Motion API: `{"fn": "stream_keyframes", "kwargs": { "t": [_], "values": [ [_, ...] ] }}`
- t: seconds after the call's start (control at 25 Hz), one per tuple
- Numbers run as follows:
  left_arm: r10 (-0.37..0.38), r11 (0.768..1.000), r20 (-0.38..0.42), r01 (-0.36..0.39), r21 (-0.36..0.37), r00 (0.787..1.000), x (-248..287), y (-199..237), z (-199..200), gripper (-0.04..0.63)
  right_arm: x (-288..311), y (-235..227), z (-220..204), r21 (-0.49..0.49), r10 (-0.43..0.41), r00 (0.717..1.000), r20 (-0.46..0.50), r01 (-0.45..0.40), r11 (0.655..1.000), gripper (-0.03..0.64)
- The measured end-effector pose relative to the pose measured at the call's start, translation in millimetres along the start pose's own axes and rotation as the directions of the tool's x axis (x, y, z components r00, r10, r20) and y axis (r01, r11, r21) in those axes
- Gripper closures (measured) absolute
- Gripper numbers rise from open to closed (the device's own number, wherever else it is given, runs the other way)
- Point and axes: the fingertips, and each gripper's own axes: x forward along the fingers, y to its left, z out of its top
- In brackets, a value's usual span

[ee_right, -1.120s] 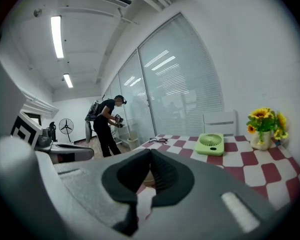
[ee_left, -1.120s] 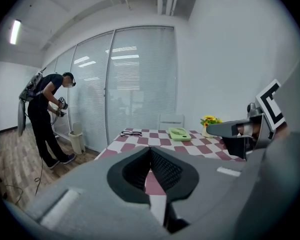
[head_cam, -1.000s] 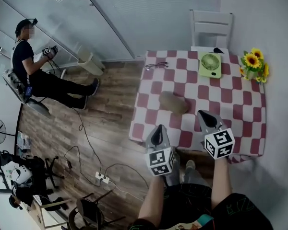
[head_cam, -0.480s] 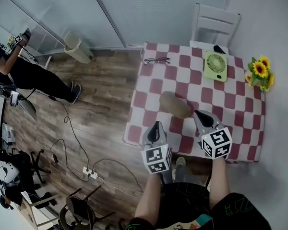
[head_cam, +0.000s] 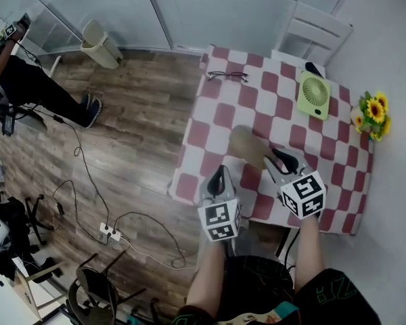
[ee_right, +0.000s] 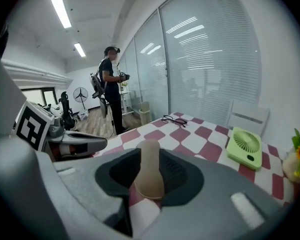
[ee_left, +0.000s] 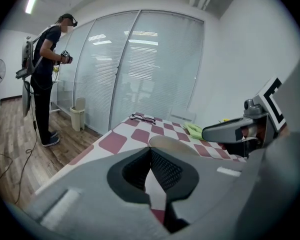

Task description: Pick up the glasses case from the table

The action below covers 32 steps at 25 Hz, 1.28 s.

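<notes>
The glasses case (head_cam: 249, 146) lies flat on the checked worktop (head_cam: 216, 114), toward my side, well apart from the spectacles (head_cam: 227, 76) and the fan (head_cam: 314, 90). My right hand-held gripper (head_cam: 279, 160) has just been opening to a modest gap. The case's near end sits between its jaws, not yet squeezed. My left hand-held gripper (head_cam: 218, 178) hangs beside it, jaws together and empty. I judge the case light, stiff-shelled and rounded, so apt to slip. I'd grip across its width, further in from the tapering end.

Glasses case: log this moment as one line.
case lying on table | right gripper: jaws just opening, case between them, not clamped | left gripper: shut, empty
</notes>
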Motion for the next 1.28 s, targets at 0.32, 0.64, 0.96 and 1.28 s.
{"fn": "stream_keyframes", "kwargs": {
  "t": [0.32, 0.64, 0.96, 1.28],
  "values": [
    [0.006, 1.0, -0.018, -0.006, 0.004, 1.0, 8.7, 19.4, 0.5, 0.584, 48.3, 11.0, -14.5, -0.076, 0.029, 0.975, -0.219, -0.047, 0.996, 0.285],
    [0.04, 0.999, -0.026, -0.041, -0.03, 0.999, 17.1, 48.5, 1.4, 0.584, 85.9, 15.5, -23.0, -0.193, -0.006, 0.904, -0.428, -0.085, 0.978, 0.261],
    [0.055, 0.997, -0.02, -0.056, -0.048, 0.998, 15.1, 67.0, 4.6, 0.584, 96.9, 14.2, -37.4, -0.228, -0.054, 0.844, -0.534, -0.082, 0.97, 0.256],
    [0.057, 0.997, -0.008, -0.057, -0.057, 0.998, 7.5, 71.7, 7.0, 0.584, 91.6, 22.5, -34.7, -0.202, -0.061, 0.858, -0.51, -0.05, 0.978, 0.267]
  ]
}}
